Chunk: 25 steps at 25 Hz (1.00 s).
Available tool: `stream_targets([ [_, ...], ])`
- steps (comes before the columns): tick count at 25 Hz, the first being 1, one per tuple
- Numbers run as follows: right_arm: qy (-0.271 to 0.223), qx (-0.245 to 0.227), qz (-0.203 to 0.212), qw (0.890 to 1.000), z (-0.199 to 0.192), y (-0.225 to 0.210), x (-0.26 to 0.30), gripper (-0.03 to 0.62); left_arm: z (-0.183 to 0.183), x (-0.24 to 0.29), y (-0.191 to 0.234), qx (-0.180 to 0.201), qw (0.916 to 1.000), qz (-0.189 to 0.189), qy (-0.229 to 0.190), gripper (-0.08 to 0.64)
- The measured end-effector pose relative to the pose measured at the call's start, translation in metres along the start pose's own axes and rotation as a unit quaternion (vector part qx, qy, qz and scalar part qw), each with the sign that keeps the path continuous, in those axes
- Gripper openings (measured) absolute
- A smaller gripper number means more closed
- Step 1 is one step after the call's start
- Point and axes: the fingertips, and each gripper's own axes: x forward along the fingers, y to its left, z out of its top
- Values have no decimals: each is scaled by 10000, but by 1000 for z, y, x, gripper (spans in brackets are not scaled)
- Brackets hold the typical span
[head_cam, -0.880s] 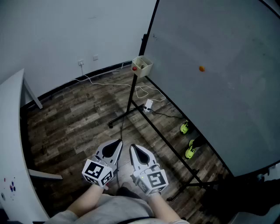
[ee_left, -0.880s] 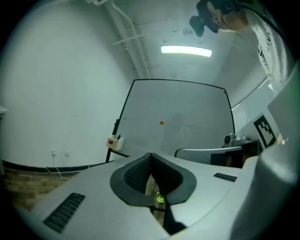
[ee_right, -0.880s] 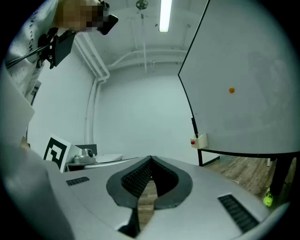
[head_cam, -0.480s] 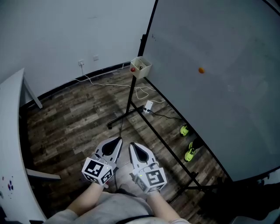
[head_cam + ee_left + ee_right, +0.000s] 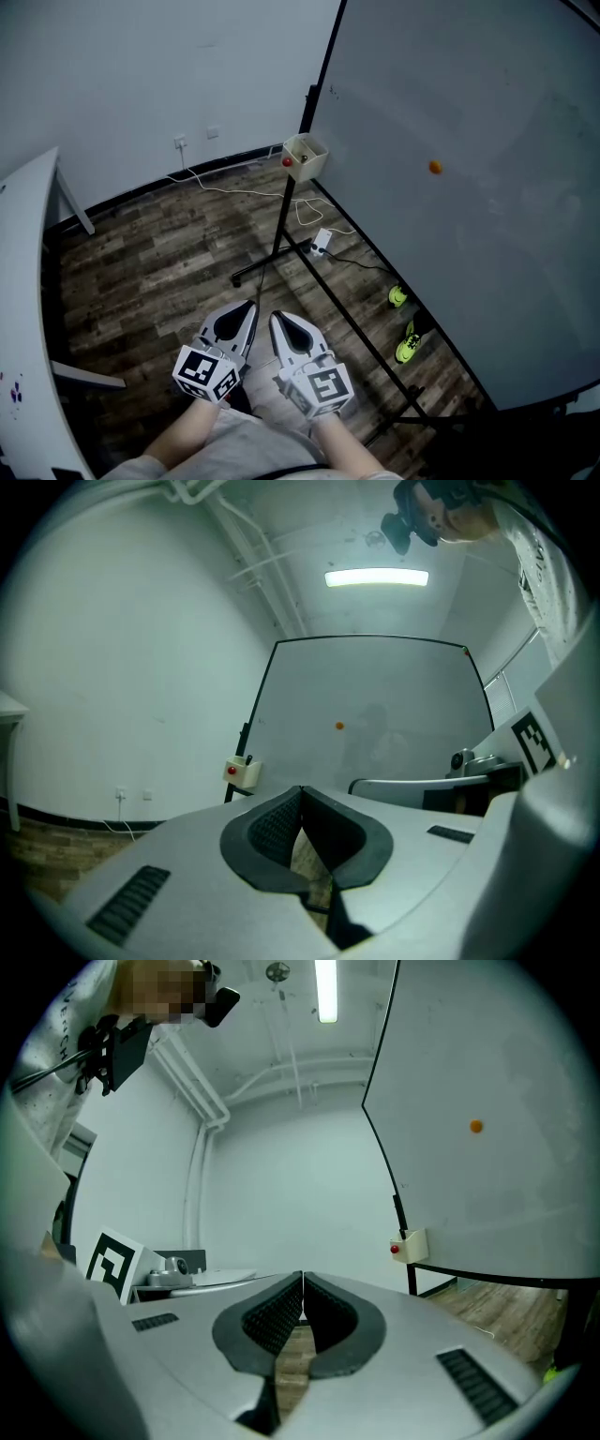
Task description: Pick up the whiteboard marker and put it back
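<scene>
A large grey whiteboard point(image 5: 469, 187) on a black stand fills the right side, above a dark wood-plank floor point(image 5: 159, 272). Near the viewer, the left gripper point(image 5: 242, 314) and right gripper point(image 5: 284, 323) are held side by side, each with its jaws pressed together on nothing. Far off, a small beige box point(image 5: 306, 157) hangs at the board's left edge; a thin dark stick, apparently the whiteboard marker point(image 5: 247, 758), stands in it. A tiny orange magnet point(image 5: 435, 168) sits on the board.

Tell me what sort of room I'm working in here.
Probably an office or meeting room. A large whiteboard fills the right side, with a small beige box at its corner; a white table edge shows at left, and cables run from wall sockets across the wood-look floor.
</scene>
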Motion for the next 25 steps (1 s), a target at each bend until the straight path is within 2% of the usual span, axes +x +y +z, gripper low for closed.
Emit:
stream_targets([
  [8, 49, 15, 29, 10000, -8, -31, 44, 20, -2, 44, 38, -52, 10000, -18, -22, 15],
  [22, 28, 94, -511, 9986, 6, -116, 197, 20, 21, 181, 157, -116, 9974, -697, 121, 15],
  [25, 149, 84, -751, 9970, 5, -133, 225, 20, 21, 204, 179, -131, 9958, -882, 207, 15],
])
